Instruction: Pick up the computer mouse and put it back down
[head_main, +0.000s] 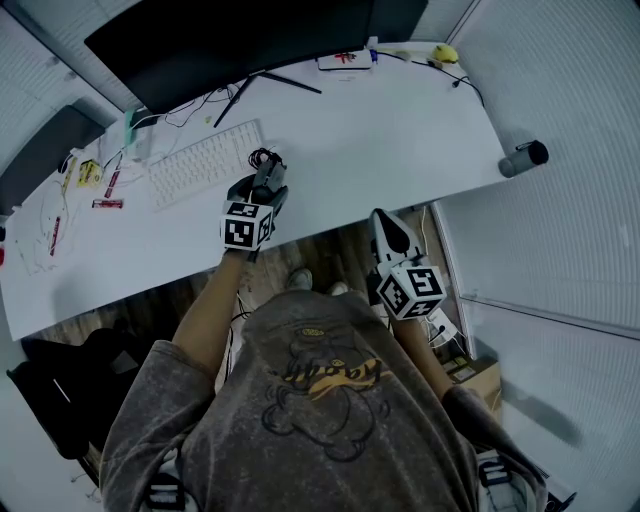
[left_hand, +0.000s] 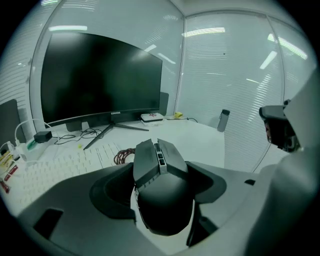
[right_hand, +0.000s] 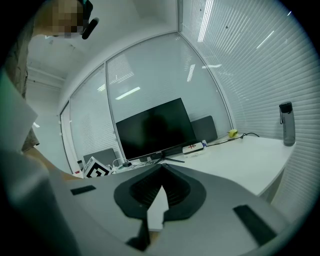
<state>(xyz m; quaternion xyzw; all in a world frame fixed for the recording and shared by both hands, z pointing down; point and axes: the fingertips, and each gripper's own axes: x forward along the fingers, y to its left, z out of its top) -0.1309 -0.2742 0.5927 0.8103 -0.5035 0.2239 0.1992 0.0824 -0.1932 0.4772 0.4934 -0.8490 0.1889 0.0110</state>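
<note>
A black computer mouse (left_hand: 162, 195) sits squeezed between the jaws of my left gripper (left_hand: 161, 165), which is shut on it. Its coiled reddish cable (left_hand: 125, 156) lies just beyond on the white desk (head_main: 380, 140). In the head view the left gripper (head_main: 269, 172) hovers over the desk's front part, right of the keyboard, and hides most of the mouse (head_main: 271, 181). Whether the mouse touches the desk I cannot tell. My right gripper (head_main: 384, 220) hangs off the desk's front edge above the floor; its jaws (right_hand: 161, 172) are shut with nothing between them.
A white keyboard (head_main: 205, 162) lies left of the mouse, under a large dark monitor (head_main: 230, 40). A grey bottle (head_main: 524, 157) stands at the desk's right corner. A white box (head_main: 345, 60), a yellow object (head_main: 445, 53) and cables sit at the back; small packets (head_main: 108, 190) lie far left.
</note>
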